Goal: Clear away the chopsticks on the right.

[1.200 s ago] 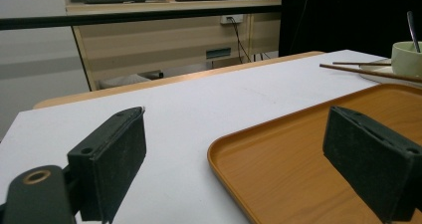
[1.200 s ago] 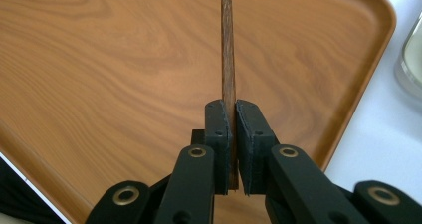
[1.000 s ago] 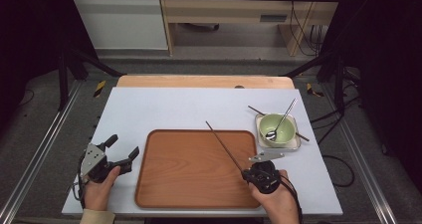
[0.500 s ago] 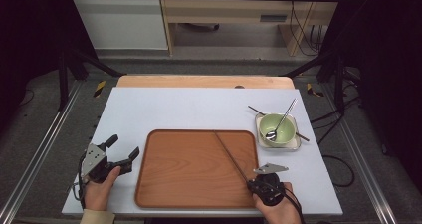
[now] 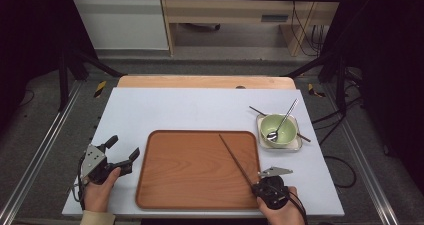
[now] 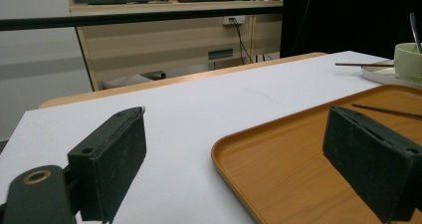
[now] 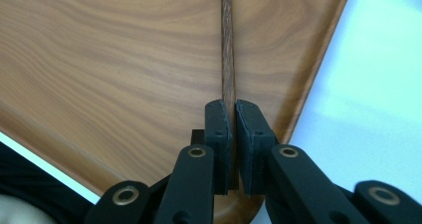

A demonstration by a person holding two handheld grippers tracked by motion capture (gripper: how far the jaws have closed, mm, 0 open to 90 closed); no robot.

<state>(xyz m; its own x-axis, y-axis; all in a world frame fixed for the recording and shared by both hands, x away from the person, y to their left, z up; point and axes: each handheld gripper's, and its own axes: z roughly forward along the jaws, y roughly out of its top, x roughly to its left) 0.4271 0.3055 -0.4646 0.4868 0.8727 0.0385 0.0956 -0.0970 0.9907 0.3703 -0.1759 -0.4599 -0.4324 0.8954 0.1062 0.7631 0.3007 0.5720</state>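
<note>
White sheeting covers the counter (image 5: 200,110), and beyond it stand pale cabinets and dark frame posts. On the counter lies a wooden tray (image 5: 190,170), and to its far right a small white dish (image 5: 298,146) carries a green bowl (image 5: 285,126) with a metal spoon (image 5: 284,119) leaning in it. 1 dark chopstick (image 5: 255,110) lies under the bowl, across the dish.

At the tray's near right corner, the right gripper (image 7: 233,115) has its jaws closed on the near end of a second chopstick (image 5: 236,158). From the jaws the stick runs straight ahead over the tray's wood, low above it or resting on it; which, I cannot tell. The tray's right rim passes just to the right of the jaws.

The left gripper (image 5: 121,154) sits on the counter beside the tray's left edge, held by a hand (image 5: 97,192). Its jaws stand wide apart and hold nothing; the tray's near left corner lies between and ahead of them, and the bowl is far ahead to the right.
</note>
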